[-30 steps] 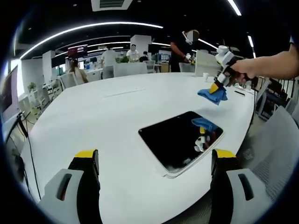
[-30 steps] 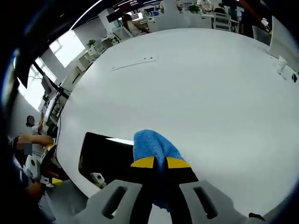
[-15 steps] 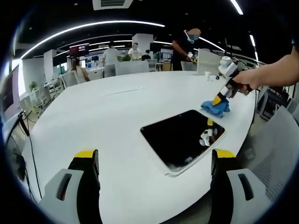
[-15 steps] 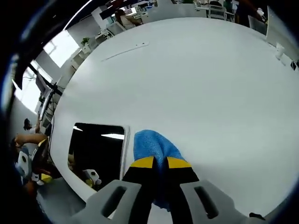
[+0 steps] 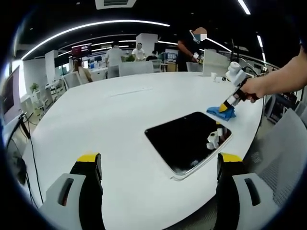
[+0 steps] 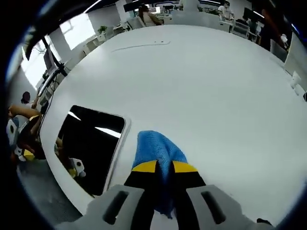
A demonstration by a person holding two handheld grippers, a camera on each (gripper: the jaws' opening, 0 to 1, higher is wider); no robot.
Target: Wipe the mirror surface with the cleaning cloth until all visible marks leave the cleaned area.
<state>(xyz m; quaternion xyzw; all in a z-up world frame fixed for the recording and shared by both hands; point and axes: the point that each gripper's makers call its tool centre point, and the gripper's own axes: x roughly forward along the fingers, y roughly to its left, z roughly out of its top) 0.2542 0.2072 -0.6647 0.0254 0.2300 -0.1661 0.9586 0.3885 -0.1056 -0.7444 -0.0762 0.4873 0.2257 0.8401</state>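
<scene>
I see the mirror [image 5: 188, 142] lying flat on the white table [image 5: 110, 124], a dark rounded rectangle near the table's edge; in the left gripper view it sits right of centre, in the right gripper view [image 6: 89, 145] at about 9 o'clock. It reflects ceiling lights and a gripper. The cloth [image 6: 158, 154], blue, is pinched between the jaws of my right gripper [image 6: 164, 167], which are closed tight on it. In the left gripper view that gripper [image 5: 227, 105] presses the cloth [image 5: 221, 113] down on the table just off the mirror's far corner, at about 2 o'clock; whether it touches the mirror's rim I cannot tell. My left gripper [image 5: 159, 163] holds nothing, its jaws spread wide, hovering short of the mirror. People stand and sit at desks beyond the table, at 12 o'clock.
</scene>
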